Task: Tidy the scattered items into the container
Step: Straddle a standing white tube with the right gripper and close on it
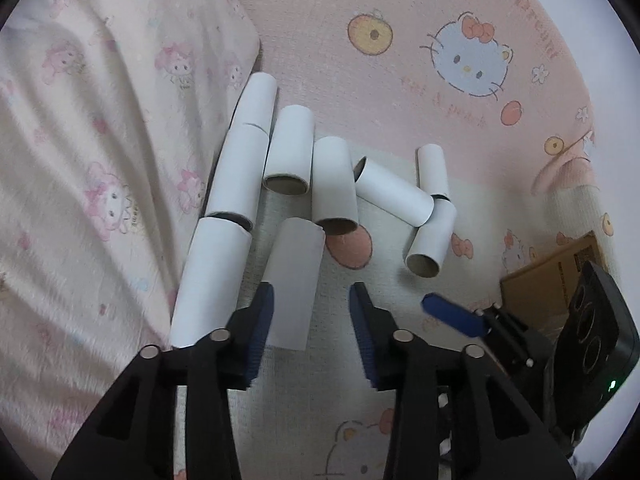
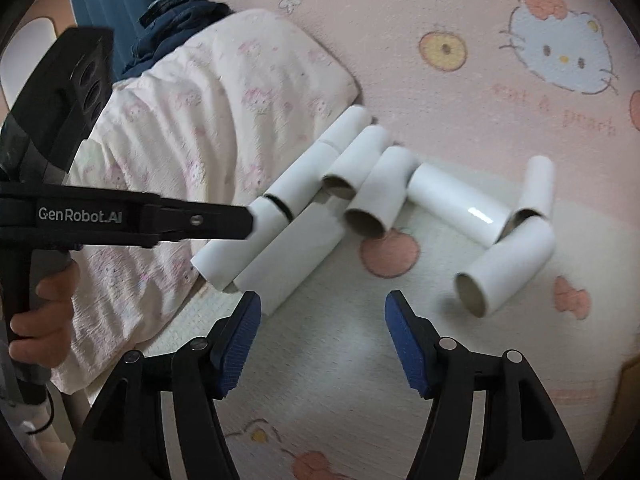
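Cardboard tube [image 1: 294, 280] lies between the spread-apart left gripper [image 1: 312, 294] fingers (unpinched).

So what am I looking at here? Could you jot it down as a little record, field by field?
surface: pink cartoon-print mat
scattered items: white cardboard tubes, lying loose in a cluster
beside them: pale printed blanket
container: brown cardboard box, only a corner in view at the mat's edge
left gripper: open, one tube partly between its fingers, not pressed
right gripper: open, nothing between its fingers
who holds them: a person's hand
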{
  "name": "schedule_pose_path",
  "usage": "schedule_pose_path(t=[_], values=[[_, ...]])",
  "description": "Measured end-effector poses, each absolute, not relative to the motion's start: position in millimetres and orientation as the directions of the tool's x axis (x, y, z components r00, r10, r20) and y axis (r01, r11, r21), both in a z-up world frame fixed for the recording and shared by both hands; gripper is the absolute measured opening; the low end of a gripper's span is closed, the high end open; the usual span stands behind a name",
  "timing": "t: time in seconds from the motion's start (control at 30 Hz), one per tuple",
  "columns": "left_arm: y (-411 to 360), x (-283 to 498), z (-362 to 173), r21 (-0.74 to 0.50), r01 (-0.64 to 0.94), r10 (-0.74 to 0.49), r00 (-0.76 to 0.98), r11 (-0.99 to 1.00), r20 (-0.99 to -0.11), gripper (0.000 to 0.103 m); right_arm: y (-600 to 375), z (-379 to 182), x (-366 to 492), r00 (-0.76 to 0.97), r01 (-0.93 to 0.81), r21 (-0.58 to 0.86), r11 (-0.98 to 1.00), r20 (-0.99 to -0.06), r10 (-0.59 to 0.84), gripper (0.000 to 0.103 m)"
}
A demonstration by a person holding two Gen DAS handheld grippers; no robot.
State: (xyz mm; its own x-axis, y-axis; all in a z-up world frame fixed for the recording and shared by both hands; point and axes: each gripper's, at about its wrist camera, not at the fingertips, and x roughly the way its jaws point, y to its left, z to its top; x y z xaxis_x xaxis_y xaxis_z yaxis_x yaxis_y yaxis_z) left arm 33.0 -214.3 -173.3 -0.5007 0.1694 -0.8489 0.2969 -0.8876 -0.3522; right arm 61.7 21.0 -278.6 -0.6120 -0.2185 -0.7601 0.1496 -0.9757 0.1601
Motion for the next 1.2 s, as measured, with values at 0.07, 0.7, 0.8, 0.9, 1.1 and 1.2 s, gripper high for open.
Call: schedule_pose_path(t=[0.07, 0.7, 0.8, 0.9, 1.1, 1.2], values=[[-220.6, 29.0, -184.1, -0.404, 0.323, 0.219, -0.482, -0.856, -0.849, 0.050, 14.7, -286.6, 59.5, -0.594, 0.144, 0.161, -0.976, -0.775, -0.215, 0.063], [-217.1, 17.2, -233.8, -0.524, 0.404, 0.355, -0.422, -0.750, -0.834, 0.042, 39.6, -317.1, 54.4, -0.549, -0.021, 0.411, -0.912, -0.767, -0.333, 0.063], [-208.4, 15.6, -232.3, -0.535, 0.388, 0.366, -0.429, -0.750, -0.826, 0.029, 42.7, -315.9, 55.7, -0.554, -0.025, 0.413, -0.910, -0.764, -0.332, 0.063], [-204.6, 11.6, -230.1, -0.530, 0.375, 0.364, -0.429, -0.761, -0.827, 0.025, 44.8, -314.2, 58.1, -0.560, -0.014, 0.409, -0.912, -0.759, -0.332, 0.063], [-212.6, 11.8, -231.1, -0.577, 0.391, 0.393, -0.457, -0.717, -0.798, 0.025, 41.6, -314.2, 57.5, -0.553, 0.027, 0.340, -0.940, -0.778, -0.298, 0.063], [-220.1, 13.5, -231.0, -0.608, 0.401, 0.408, -0.481, -0.685, -0.776, 0.027, 38.2, -315.6, 56.6, -0.546, 0.033, 0.284, -0.958, -0.798, -0.256, 0.063]])
